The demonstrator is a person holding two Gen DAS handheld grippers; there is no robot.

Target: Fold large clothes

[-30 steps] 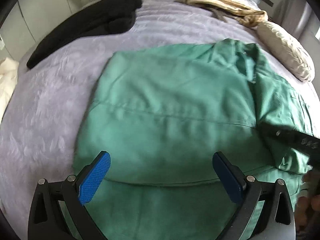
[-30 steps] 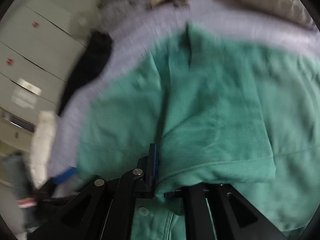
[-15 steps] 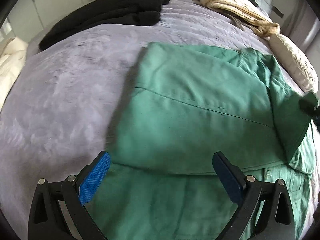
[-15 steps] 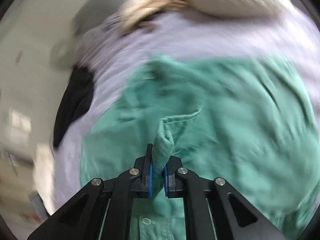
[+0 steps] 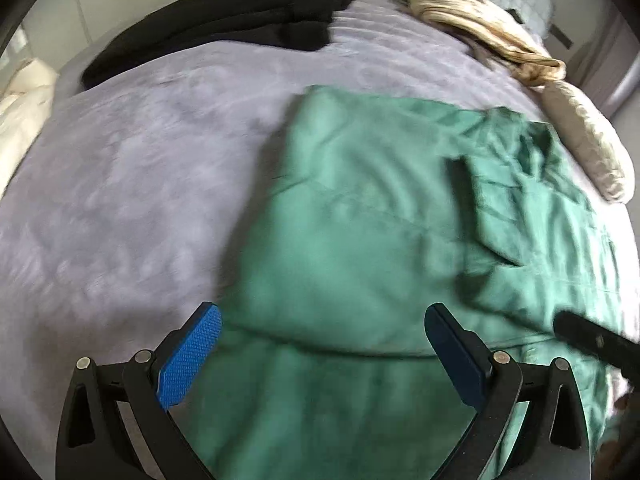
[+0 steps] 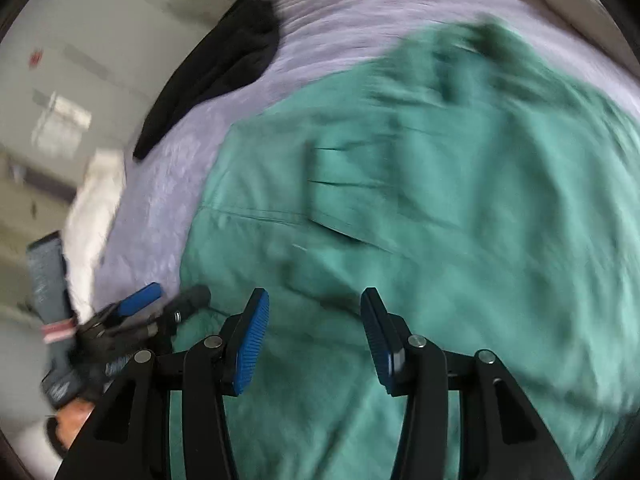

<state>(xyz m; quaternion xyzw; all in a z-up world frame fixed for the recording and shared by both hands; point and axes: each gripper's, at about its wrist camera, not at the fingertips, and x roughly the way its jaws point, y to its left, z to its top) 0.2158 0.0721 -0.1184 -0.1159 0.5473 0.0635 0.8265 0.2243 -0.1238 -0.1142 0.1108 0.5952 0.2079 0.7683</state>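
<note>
A large green shirt lies partly folded on the lilac bedspread. A sleeve end lies folded across its right side. My left gripper is open and empty, just above the shirt's near fold. My right gripper is open and empty above the shirt, with the released sleeve lying flat ahead of it. The left gripper also shows at the left edge of the right wrist view, and part of the right gripper shows at the right edge of the left wrist view.
Black clothes lie at the far left of the bed. A beige garment and a cream pillow lie at the far right. A white garment sits off the left edge. White cabinets stand beyond the bed.
My right gripper held the sleeve end, carried it across the shirt, then opened and let it drop flat. My left gripper stayed open and shifted left along the shirt's near edge.
</note>
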